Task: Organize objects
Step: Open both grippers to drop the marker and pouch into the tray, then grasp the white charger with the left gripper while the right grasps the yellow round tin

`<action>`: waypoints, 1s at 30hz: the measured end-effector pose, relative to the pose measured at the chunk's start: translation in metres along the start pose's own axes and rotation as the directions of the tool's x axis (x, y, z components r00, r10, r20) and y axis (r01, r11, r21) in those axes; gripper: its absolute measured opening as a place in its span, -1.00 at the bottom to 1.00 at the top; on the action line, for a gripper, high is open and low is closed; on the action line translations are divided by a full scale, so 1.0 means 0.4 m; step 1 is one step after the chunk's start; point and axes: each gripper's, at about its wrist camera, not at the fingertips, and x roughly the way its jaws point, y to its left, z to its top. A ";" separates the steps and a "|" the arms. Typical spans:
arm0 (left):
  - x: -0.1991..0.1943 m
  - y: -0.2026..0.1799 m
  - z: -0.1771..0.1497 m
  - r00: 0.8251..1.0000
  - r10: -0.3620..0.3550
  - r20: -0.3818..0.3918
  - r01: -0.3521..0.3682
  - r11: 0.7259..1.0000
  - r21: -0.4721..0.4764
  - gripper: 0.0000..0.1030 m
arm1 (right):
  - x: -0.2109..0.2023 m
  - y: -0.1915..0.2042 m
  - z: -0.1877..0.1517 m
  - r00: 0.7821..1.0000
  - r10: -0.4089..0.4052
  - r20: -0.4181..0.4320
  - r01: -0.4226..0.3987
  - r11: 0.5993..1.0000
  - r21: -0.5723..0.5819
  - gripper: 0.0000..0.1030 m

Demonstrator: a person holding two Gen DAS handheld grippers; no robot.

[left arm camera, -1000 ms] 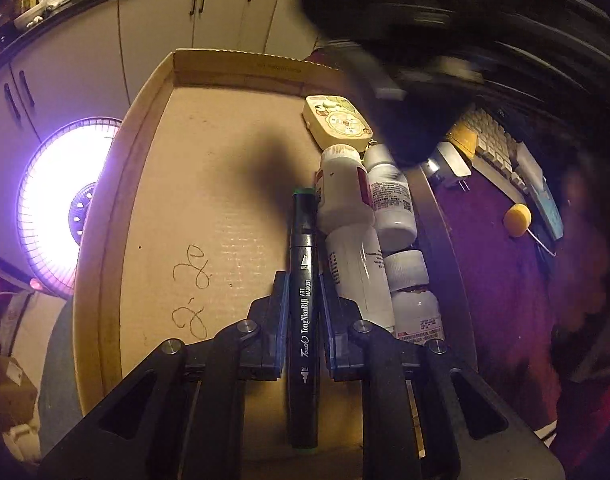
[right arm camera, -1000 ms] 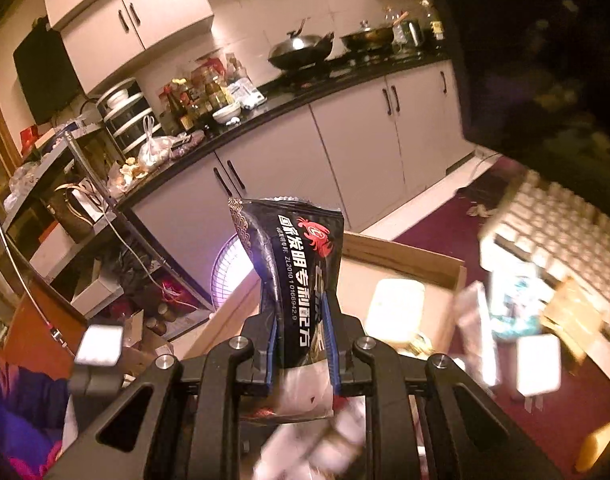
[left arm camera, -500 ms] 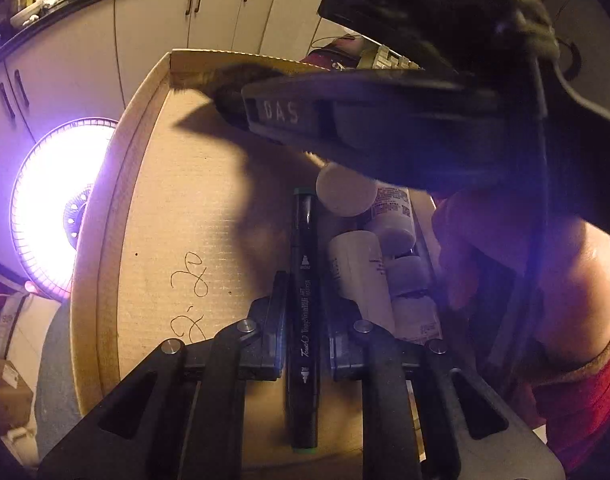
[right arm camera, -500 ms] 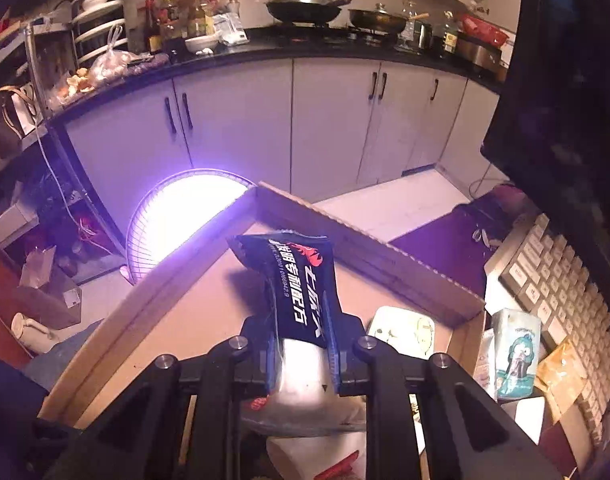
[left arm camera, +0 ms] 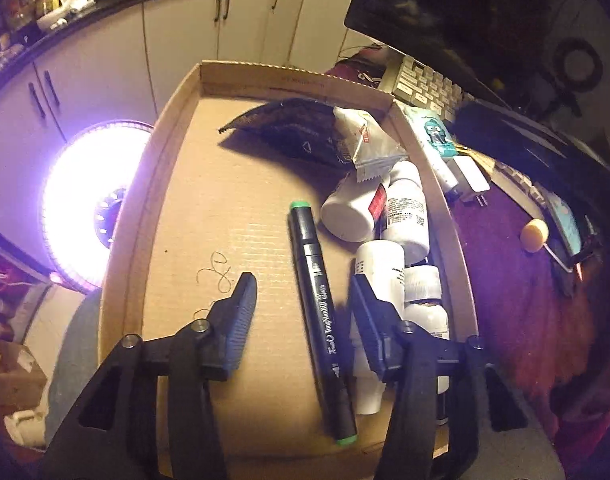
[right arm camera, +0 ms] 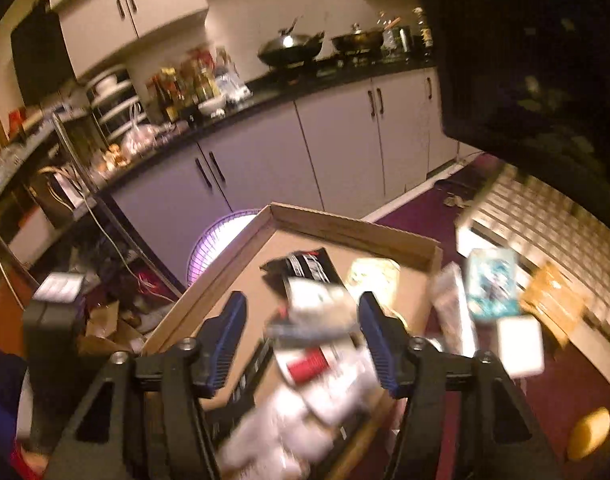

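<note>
A black marker with green ends point(left arm camera: 319, 308) lies flat on the floor of the shallow cardboard tray point(left arm camera: 165, 176), between the opening jaws of my left gripper point(left arm camera: 301, 300), untouched by either pad. Several white bottles point(left arm camera: 397, 216) lie along the tray's right wall. A black snack pouch point(left arm camera: 289, 132) rests at the tray's far end, with a small silver sachet point(left arm camera: 369, 144) on it. In the blurred right wrist view my right gripper point(right arm camera: 303, 316) hovers over the tray, its jaws opening and nothing pressed between them; the black snack pouch point(right arm camera: 305, 268) lies below.
A bright round heater point(left arm camera: 85, 208) glows left of the tray. Right of the tray on the dark red table lie a keyboard point(left arm camera: 429, 80), a teal packet point(left arm camera: 437, 132), a white plug point(left arm camera: 471, 178) and an orange ball point(left arm camera: 534, 235). A dark monitor point(left arm camera: 465, 12) stands behind; kitchen cabinets point(right arm camera: 265, 152) beyond.
My left gripper has let go of the marker, which now lies slightly slanted on the tray. My right gripper has released the black pouch, now lying at the tray's far end, and drawn back.
</note>
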 end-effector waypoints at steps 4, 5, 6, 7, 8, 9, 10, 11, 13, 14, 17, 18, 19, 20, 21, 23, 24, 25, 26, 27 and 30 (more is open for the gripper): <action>-0.038 -0.051 -0.032 0.991 0.110 0.077 -0.114 0.992 0.046 -0.03 | -0.093 -0.046 -0.081 1.000 -0.010 0.012 0.010 1.000 0.024 0.43; -0.048 -0.052 -0.036 0.986 0.131 0.101 -0.137 0.989 0.055 -0.03 | -0.119 -0.064 -0.106 1.000 -0.023 0.010 0.023 0.999 0.032 0.44; -0.058 -0.056 -0.041 0.979 0.156 0.130 -0.165 0.984 0.063 -0.03 | -0.139 -0.079 -0.123 0.999 -0.035 0.010 0.034 0.999 0.043 0.44; -0.070 -0.065 -0.046 0.970 0.175 0.166 -0.189 0.980 0.069 -0.03 | -0.163 -0.098 -0.142 0.999 -0.046 0.013 0.045 0.997 0.059 0.44; -0.075 -0.077 -0.044 0.965 0.183 0.188 -0.199 0.977 0.070 -0.03 | -0.194 -0.121 -0.165 0.998 -0.057 0.024 0.055 0.995 0.085 0.45; -0.089 -0.093 -0.049 0.955 0.194 0.223 -0.214 0.974 0.072 -0.03 | -0.215 -0.135 -0.179 0.997 -0.065 0.034 0.062 0.993 0.102 0.45; -0.101 -0.113 -0.054 0.944 0.201 0.261 -0.228 0.970 0.079 -0.03 | -0.241 -0.151 -0.197 0.995 -0.082 0.050 0.076 0.990 0.119 0.49; -0.099 -0.130 -0.049 0.936 0.203 0.288 -0.238 0.967 0.089 -0.03 | -0.261 -0.165 -0.213 0.993 -0.103 0.063 0.094 0.987 0.128 0.51; -0.111 -0.180 -0.066 0.918 0.204 0.340 -0.257 0.959 0.118 0.03 | -0.300 -0.187 -0.245 0.984 -0.159 0.081 0.147 0.980 0.135 0.52; -0.123 -0.186 -0.066 0.917 0.195 0.348 -0.253 0.959 0.128 0.14 | -0.309 -0.194 -0.251 0.979 -0.187 0.086 0.174 0.975 0.142 0.55; -0.134 -0.231 -0.074 0.927 0.152 0.342 -0.218 0.962 0.165 0.20 | -0.327 -0.229 -0.259 0.970 -0.218 0.109 0.193 0.959 0.207 0.57; -0.135 -0.248 -0.082 0.927 0.144 0.345 -0.217 0.959 0.183 0.23 | -0.328 -0.235 -0.259 0.970 -0.217 0.107 0.190 0.958 0.214 0.57; -0.134 -0.258 -0.084 0.926 0.144 0.348 -0.221 0.956 0.192 0.25 | -0.330 -0.246 -0.261 0.968 -0.224 0.109 0.196 0.955 0.223 0.57; -0.133 -0.267 -0.087 0.926 0.146 0.349 -0.226 0.953 0.201 0.26 | -0.334 -0.258 -0.263 0.964 -0.242 0.107 0.213 0.949 0.233 0.57; -0.133 -0.274 -0.089 0.926 0.146 0.347 -0.227 0.952 0.205 0.26 | -0.337 -0.268 -0.264 0.962 -0.253 0.104 0.222 0.945 0.241 0.57; -0.131 -0.281 -0.092 0.929 0.138 0.343 -0.219 0.952 0.212 0.26 | -0.345 -0.290 -0.263 0.959 -0.264 0.105 0.229 0.937 0.265 0.57; -0.131 -0.283 -0.093 0.929 0.138 0.342 -0.220 0.952 0.214 0.26 | -0.348 -0.298 -0.263 0.958 -0.267 0.105 0.230 0.934 0.273 0.57; -0.129 -0.285 -0.094 0.929 0.139 0.343 -0.222 0.950 0.217 0.26 | -0.355 -0.309 -0.264 0.957 -0.272 0.104 0.234 0.931 0.281 0.57; -0.127 -0.286 -0.095 0.929 0.140 0.342 -0.224 0.950 0.220 0.26 | -0.360 -0.318 -0.263 0.954 -0.280 0.106 0.240 0.927 0.287 0.57; -0.126 -0.289 -0.097 0.930 0.139 0.340 -0.223 0.950 0.221 0.26 | -0.366 -0.325 -0.261 0.953 -0.284 0.108 0.243 0.926 0.289 0.57; -0.121 -0.291 -0.096 0.939 0.116 0.324 -0.197 0.953 0.229 0.26 | -0.400 -0.358 -0.242 0.941 -0.306 0.146 0.257 0.924 0.282 0.57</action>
